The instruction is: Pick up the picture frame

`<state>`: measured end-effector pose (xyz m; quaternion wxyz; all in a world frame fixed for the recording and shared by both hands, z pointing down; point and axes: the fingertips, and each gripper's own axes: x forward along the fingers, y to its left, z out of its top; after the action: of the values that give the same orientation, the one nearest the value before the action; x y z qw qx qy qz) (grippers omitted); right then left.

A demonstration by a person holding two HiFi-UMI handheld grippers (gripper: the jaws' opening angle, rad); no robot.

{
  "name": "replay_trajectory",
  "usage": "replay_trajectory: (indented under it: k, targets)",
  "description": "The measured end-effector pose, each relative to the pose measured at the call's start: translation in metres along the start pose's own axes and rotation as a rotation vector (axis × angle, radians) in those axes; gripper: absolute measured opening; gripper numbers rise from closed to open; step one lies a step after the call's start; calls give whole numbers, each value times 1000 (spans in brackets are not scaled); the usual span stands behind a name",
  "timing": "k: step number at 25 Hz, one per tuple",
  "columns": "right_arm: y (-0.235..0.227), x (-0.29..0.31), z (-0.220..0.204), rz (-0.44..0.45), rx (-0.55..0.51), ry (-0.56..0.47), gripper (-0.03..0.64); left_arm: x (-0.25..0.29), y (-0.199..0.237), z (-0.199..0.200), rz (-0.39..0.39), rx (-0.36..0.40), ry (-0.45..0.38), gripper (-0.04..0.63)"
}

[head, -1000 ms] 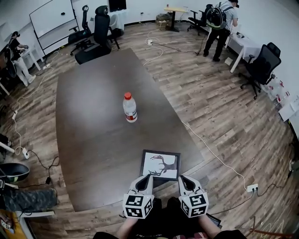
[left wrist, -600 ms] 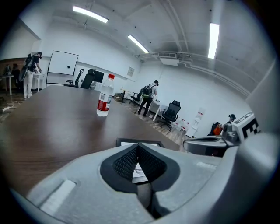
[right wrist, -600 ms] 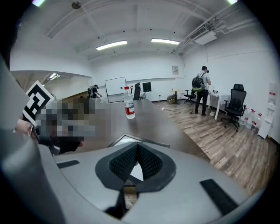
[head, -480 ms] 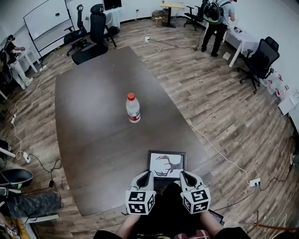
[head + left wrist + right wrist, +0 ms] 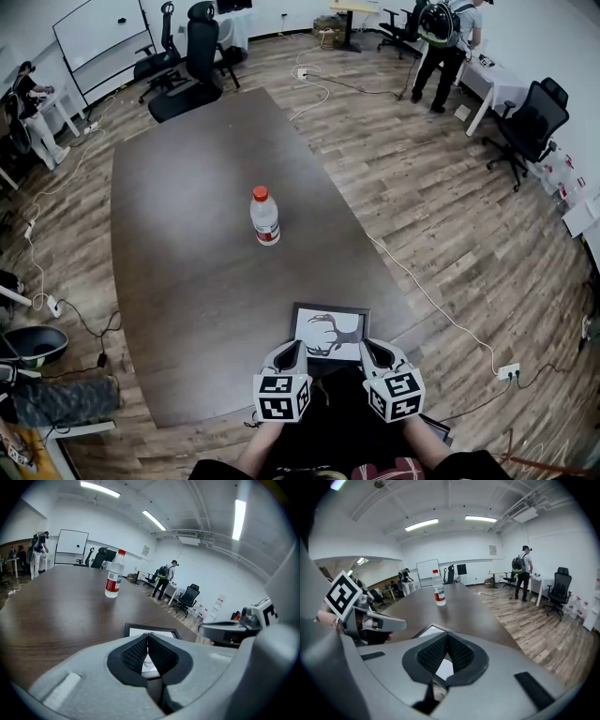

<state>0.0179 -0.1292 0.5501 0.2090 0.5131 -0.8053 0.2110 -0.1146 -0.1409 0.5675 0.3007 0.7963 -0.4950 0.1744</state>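
The picture frame, black-edged with a deer-antler print on white, lies flat at the near edge of the dark table. It also shows ahead of the jaws as the picture frame and the picture frame. My left gripper is shut and empty, its tips over the frame's near left corner. My right gripper is shut and empty too, at the near right corner. Whether either one touches the frame I cannot tell.
A water bottle with a red cap stands mid-table. Black office chairs sit at the far end by a whiteboard. A person with a backpack stands at the far right. Cables run over the wooden floor.
Both grippers, still shut, have drawn inward, nearer each other, and now sit at the frame's two near corners. The view has shifted a little with the head.
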Motion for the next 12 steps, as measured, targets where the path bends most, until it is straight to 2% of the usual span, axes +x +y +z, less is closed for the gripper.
replay_trajectory:
  k: [2,6,7,8,9,10,12]
  targets:
    - [2,4,4,47,0,-5,6,4,-2,2,7,13,1,11]
    - [-10,16,1,35,35,36,6,10,0,3,41,24,20,11]
    - [-12,20,-1,41,45,55,38,12,1,3,48,22,28,13]
    - [-14,23,-4,47,51,75,123,14,2,2,53,19,37,35]
    - [-17,25,-8,46,56,94,159,15,3,0,56,15,47,83]
    - [-21,27,-11,37,62,109,158,16,4,-1,59,10,57,145]
    - [-31,30,-16,12,81,125,154,19,7,-5,71,0,71,160]
